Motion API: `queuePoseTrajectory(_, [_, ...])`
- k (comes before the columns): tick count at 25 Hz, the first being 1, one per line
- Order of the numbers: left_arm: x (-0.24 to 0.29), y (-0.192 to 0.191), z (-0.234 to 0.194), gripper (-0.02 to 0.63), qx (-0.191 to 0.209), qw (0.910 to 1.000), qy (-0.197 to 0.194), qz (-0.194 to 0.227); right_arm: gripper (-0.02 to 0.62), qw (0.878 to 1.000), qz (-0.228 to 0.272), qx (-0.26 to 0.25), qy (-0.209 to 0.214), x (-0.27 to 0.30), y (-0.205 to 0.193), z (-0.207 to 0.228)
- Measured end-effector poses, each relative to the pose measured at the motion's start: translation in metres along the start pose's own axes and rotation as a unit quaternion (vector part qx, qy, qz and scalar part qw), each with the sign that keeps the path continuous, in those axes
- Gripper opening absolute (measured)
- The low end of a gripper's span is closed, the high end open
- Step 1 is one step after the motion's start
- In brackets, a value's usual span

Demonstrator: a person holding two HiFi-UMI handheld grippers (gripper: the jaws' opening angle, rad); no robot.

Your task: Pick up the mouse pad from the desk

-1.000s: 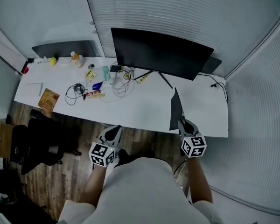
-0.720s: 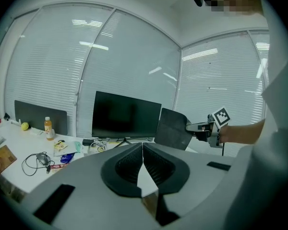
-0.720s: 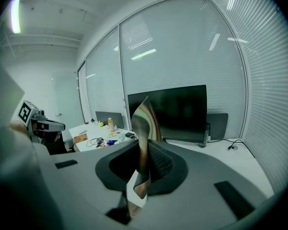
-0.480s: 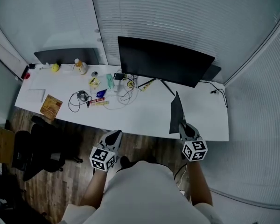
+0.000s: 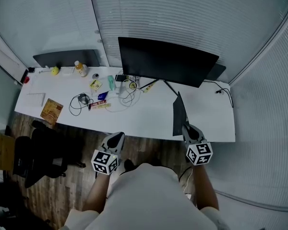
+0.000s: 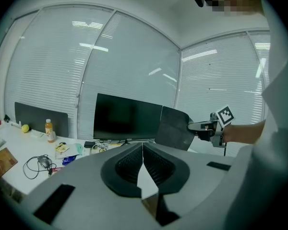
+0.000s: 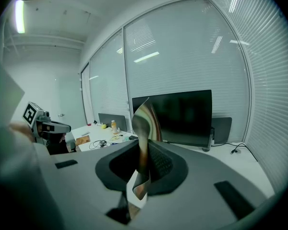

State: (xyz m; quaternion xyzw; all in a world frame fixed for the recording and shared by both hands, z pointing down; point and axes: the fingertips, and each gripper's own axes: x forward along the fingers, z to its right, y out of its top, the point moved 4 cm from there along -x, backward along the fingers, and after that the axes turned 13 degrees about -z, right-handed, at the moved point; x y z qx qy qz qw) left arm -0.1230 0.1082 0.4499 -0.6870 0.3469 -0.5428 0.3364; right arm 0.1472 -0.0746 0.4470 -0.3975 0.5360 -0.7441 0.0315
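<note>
the right tongs are clamped tight on one edge of the dark mouse pad, which stands on edge, held clear above the white surface, in front of the monitor's right end. the left tongs, closed and empty, hang before the monitor's left end.

Desk across the middle. At back, right of centre: monitor. Left of its stand: cables among small items. Further left, near back edge: bottle. At left front corner: booklet, sheet of paper just behind it. On floor before desk, left: chair, box beside it. Above front right of desk: mouse pad, on edge, clamped in right gripper. Left gripper before front edge, well apart.
</note>
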Motion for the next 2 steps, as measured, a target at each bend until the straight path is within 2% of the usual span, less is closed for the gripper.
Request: queuePoseTrajectory(2, [0.0017, 0.0021, -0.0007, 0.018, 0.002, 1.0000, 0.002, 0.001, 0.051, 1.000, 0.003, -0.002, 0.002, 0.0001, 0.0025, 0.0005])
